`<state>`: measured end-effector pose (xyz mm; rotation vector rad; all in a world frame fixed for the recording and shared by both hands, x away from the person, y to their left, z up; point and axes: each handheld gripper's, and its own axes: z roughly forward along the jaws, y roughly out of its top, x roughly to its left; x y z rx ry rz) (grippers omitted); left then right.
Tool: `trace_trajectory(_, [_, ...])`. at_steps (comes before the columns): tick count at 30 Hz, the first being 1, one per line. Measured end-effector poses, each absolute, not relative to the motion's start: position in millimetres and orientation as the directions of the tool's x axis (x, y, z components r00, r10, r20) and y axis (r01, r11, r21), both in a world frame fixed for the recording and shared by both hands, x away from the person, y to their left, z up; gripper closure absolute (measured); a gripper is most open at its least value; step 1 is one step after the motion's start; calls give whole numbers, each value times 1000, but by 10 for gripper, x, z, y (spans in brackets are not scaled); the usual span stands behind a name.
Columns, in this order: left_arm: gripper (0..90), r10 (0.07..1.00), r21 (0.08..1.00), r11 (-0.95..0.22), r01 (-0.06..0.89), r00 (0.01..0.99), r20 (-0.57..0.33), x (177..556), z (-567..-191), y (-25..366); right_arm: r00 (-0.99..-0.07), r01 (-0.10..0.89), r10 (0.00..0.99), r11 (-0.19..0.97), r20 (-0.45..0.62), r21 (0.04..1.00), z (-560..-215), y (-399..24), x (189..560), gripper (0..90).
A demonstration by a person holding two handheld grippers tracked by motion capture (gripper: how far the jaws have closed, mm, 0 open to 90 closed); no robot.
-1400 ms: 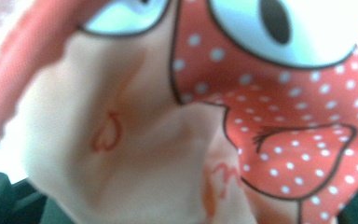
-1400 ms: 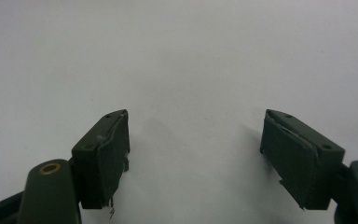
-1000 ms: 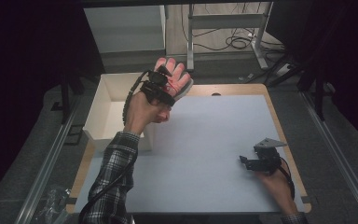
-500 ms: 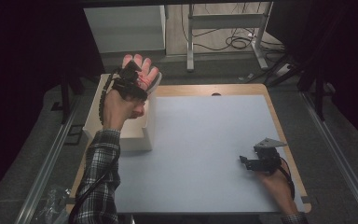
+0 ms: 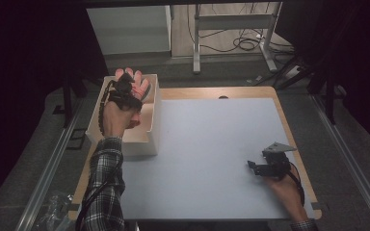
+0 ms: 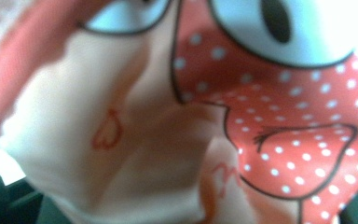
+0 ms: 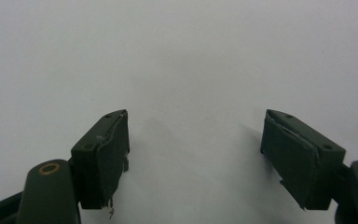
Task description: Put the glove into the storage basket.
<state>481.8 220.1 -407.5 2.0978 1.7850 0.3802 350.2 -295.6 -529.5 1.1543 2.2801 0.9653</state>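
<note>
Glove over the box, release not yet complete.

I note the white table [image 5: 212, 144] bare, the white box [image 5: 151, 127] at its left edge, and the pink dotted glove [image 5: 134, 85] above it, clamped in my left gripper [image 5: 125, 91], whose jaws have just eased slightly. My right gripper [image 5: 255, 167] rests parted and empty. The box interior is mostly hidden; the close view is blurred.

Dark room, grey floor [image 5: 221, 79], metal frame legs [image 5: 196, 43], tangled cables [image 5: 243, 43], white cabinet [image 5: 130, 29]

Left tongs [image 5: 125, 89] with cloth [image 5: 137, 84] over box [image 5: 151, 130], table's [image 5: 212, 144] left.
</note>
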Motion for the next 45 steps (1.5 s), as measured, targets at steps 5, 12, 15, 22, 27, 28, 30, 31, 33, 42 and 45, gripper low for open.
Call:
trace_trajectory(5, [388,987,404,-128,906,154,-33,4893,-4314,2197,-575,536,817,418,-46,734,-5295,-2956,3502,239])
trace_trajectory(12, [376,987,382,-131,915,157,-36,4999,-4575,2117,-575,535,817,418,-46,734,-5295,-2955,3502,239])
trace_trajectory(15, [368,987,369,-133,920,158,-38,5055,-4650,2073,-575,535,817,419,-47,734,-5295,-2955,3502,239])
trace_trajectory(22, [309,985,325,-150,934,169,-30,5187,-4833,1959,-575,535,817,419,-47,734,-5295,-2955,3502,239])
trace_trajectory(27, [177,984,300,-132,945,162,-79,5221,-4934,2013,-575,535,817,419,-47,733,-5295,-2955,3502,239])
trace_trajectory(28, [137,983,290,-135,948,165,-82,5214,-4938,2027,-575,535,817,419,-47,734,-5295,-2955,3502,239])
trace_trajectory(30, [110,980,304,-130,944,168,-104,5195,-4923,2041,-575,535,817,419,-47,734,-5295,-2955,3502,239])
trace_trajectory(31, [104,978,310,-126,942,172,-122,5185,-4903,2056,-575,535,817,419,-47,733,-5295,-2955,3502,239])
trace_trajectory(33, [74,976,335,-125,934,177,-130,5166,-4864,2076,-575,535,817,419,-48,733,-5295,-2954,3501,239])
trace_trajectory(42, [33,968,439,-145,887,219,-123,5040,-4579,2165,-574,535,817,419,-48,733,-5295,-2954,3501,239])
trace_trajectory(45, [35,968,461,-159,873,229,-100,5008,-4513,2202,-575,535,817,419,-48,733,-5295,-2954,3501,239])
